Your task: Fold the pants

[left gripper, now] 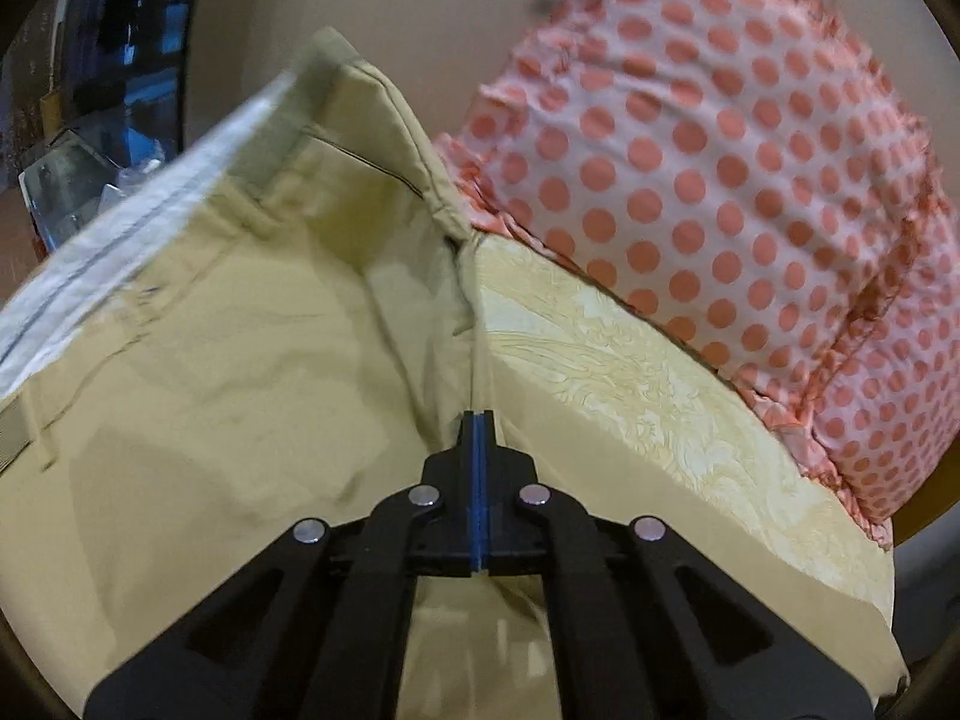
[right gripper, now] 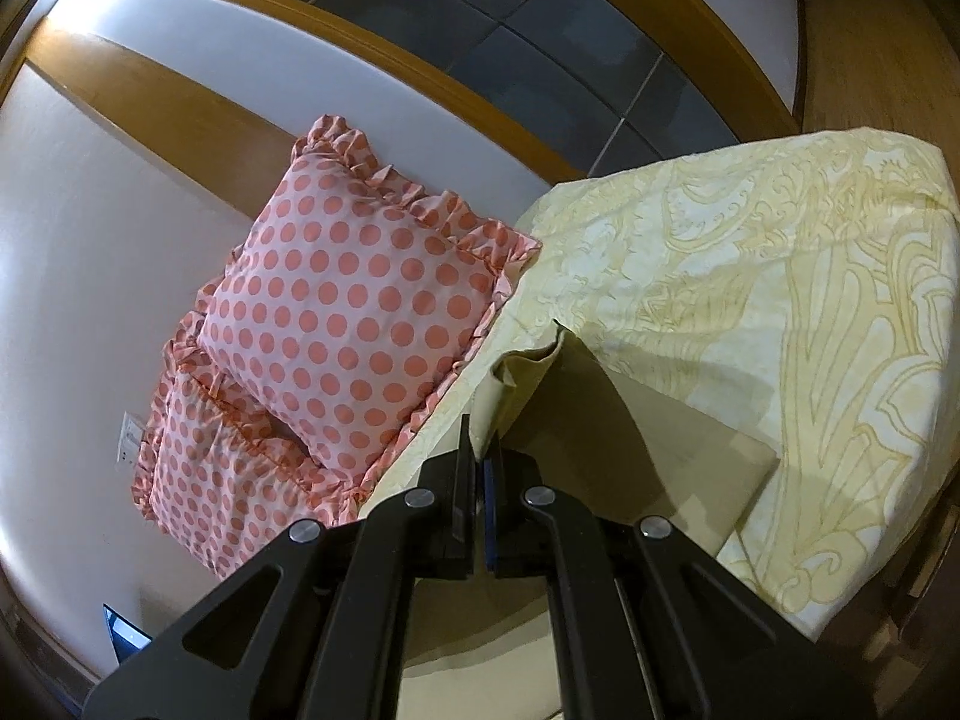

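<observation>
The khaki pants (left gripper: 240, 330) hang lifted over a bed with a pale yellow patterned sheet (left gripper: 648, 420). Their waistband with its grey-white lining (left gripper: 138, 228) fills the upper left of the left wrist view. My left gripper (left gripper: 478, 420) is shut on a fold of the pants fabric. In the right wrist view my right gripper (right gripper: 480, 444) is shut on an edge of the pants (right gripper: 576, 408), which drape from it down onto the sheet (right gripper: 780, 300). Most of the legs are hidden below the grippers.
Two pink pillows with coral dots and ruffled edges (right gripper: 360, 306) (left gripper: 750, 180) lie at the head of the bed against a white wall. A wooden headboard strip (right gripper: 180, 114) runs behind them. The bed's far corner (right gripper: 924, 168) drops off beside a wooden floor.
</observation>
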Motion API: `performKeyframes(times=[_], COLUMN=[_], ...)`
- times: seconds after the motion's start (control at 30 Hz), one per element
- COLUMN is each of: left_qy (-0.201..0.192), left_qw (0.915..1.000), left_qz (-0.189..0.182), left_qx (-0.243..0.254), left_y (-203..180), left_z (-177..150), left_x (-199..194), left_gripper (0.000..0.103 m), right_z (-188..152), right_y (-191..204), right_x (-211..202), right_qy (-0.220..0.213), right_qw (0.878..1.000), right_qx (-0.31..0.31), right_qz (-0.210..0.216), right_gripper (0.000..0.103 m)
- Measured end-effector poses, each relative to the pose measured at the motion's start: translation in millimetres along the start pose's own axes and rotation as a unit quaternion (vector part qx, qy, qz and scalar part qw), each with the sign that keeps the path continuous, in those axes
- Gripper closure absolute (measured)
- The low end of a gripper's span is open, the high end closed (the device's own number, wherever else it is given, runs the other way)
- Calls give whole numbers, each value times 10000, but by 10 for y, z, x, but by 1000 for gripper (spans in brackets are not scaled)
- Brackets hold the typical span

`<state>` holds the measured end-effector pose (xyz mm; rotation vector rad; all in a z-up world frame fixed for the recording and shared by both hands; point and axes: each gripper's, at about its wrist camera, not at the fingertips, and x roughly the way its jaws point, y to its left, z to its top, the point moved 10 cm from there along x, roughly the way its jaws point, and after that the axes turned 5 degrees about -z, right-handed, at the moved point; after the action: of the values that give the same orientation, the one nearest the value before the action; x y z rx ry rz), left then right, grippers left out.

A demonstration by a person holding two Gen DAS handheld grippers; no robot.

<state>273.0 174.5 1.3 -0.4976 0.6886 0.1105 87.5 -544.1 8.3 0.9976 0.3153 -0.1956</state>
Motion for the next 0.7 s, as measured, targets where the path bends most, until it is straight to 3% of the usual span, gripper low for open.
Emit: performKeyframes(times=[0.1, 0.17, 0.2, 0.27, 0.3, 0.37, 0.43, 0.47, 0.5, 0.53, 0.57, 0.7], left_qy=[-384, -329, -295, -326, -431, -459, -239, -77, 62, 236, 371, -29], left_qw=[9992, 9992, 9992, 9992, 9988, 9979, 9965, 9956, 9954, 9967, 9978, 9994], left_qz=[-92, -173, -200, -38, 140, 454, 794, 927, 951, 778, 514, 77], left_qx=[-9, -107, -184, -244, -183, 49, 140, 137, 113, 32, -177, -348], left_y=[143, 185, 194, 190, 177, 112, 117, 148, 167, 183, 195, 274], left_z=[-29, -9, 23, 115, 199, 337, 424, 452, 463, 455, 434, 418], left_x=[-416, -468, -454, -389, -338, -176, 52, 171, 277, 371, 408, -14], left_gripper=[103, 102, 95, 20, 13, 14, 14, 24, 41, 91, 95, 96], right_z=[3, -3, -11, -22, -32, -41, -47, -50, -52, -50, -42, 12], right_y=[26, 32, 36, 35, 31, 20, -8, -17, -15, -13, -8, 8], right_x=[7, 25, 38, 47, 42, 28, 18, 20, 24, 29, 33, 17], right_qy=[-26, -18, 0, 14, 14, 18, 31, 41, 49, 61, 77, 40], right_qw=[10000, 10000, 10000, 10000, 10000, 9999, 9999, 9999, 9998, 9998, 9998, 9998], right_qx=[-20, -15, 2, 5, -10, -11, -1, -11, -18, -24, -29, -107], right_qz=[5, -14, -12, -30, -58, -99, -148, -167, -177, -181, -172, -170], right_gripper=[101, 101, 101, 101, 101, 101, 101, 101, 101, 101, 101, 101])
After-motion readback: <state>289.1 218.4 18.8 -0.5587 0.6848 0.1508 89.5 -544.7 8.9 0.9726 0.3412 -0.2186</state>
